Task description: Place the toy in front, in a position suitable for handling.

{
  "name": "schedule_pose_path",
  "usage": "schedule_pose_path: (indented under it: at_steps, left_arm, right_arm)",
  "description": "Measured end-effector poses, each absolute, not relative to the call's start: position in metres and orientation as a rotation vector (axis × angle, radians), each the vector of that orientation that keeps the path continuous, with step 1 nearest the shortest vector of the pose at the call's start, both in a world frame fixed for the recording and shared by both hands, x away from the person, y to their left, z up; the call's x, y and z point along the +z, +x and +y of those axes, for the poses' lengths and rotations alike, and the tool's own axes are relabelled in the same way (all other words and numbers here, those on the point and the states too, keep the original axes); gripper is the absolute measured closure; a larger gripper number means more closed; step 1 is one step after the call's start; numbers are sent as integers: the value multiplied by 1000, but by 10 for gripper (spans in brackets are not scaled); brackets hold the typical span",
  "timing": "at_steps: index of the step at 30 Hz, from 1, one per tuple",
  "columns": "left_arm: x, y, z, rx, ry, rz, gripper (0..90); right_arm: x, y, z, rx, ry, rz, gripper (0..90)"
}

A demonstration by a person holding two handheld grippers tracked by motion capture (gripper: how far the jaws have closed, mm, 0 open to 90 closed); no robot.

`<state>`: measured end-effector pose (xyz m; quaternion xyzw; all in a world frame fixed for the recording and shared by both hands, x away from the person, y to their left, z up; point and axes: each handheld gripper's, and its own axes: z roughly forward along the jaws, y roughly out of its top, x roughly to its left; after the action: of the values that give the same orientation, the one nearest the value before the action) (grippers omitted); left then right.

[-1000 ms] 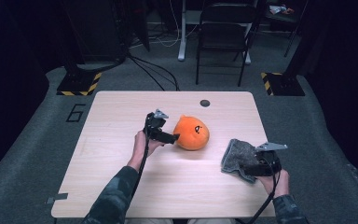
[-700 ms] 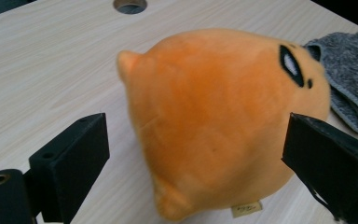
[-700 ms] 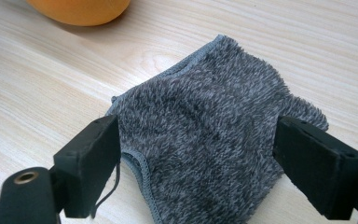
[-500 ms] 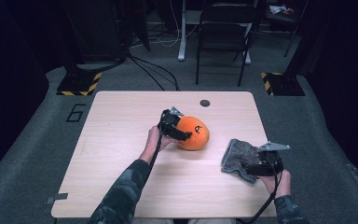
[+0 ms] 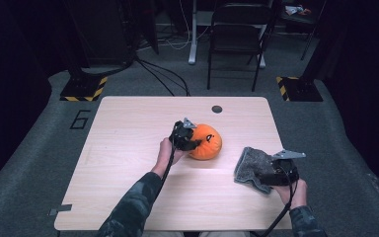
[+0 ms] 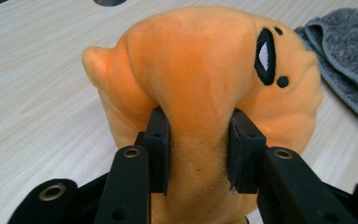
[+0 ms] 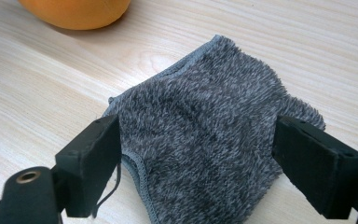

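**Left gripper pinches the plush; right waits over the cloth**

Since a second ago the left gripper [image 5: 193,141] has crossed from the plush's left side onto the toy, while the right gripper [image 5: 271,174] has kept its place at the cloth.

High view: the orange plush toy [image 5: 208,142] sits near the middle of the table [image 5: 128,128], the left gripper pressed against its left flank, forearm reaching in from the bottom at a slant. The grey cloth [image 5: 249,165] lies well apart to the right, near the table's front edge, with the right gripper at its near end and the hand low behind it.

Left gripper view: both jaws are squeezed onto a fold of the plush toy [image 6: 205,74], the fabric bulging between and above them. The grasping step looks done; the next move likely calls for a lift without losing the soft pinch.

Right gripper view: the jaws stand wide apart on either side of the cloth [image 7: 209,135], gripping nothing. Taking it would mean dropping lower and closing on an edge.
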<state>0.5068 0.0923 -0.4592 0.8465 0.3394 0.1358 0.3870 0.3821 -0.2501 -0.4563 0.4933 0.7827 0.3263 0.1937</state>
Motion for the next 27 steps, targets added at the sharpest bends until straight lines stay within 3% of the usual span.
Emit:
schedule_pose_path:
  at_steps: [14, 27]
  left_arm:
    - [-440, 485, 107, 311, 2024, 929, 670]
    - [-434, 443, 117, 438, 2016, 1033, 657]
  right_arm:
    - [-456, 382, -253, 912, 1395, 2194, 151]
    - [-457, 381, -248, 892, 1434, 2190, 151]
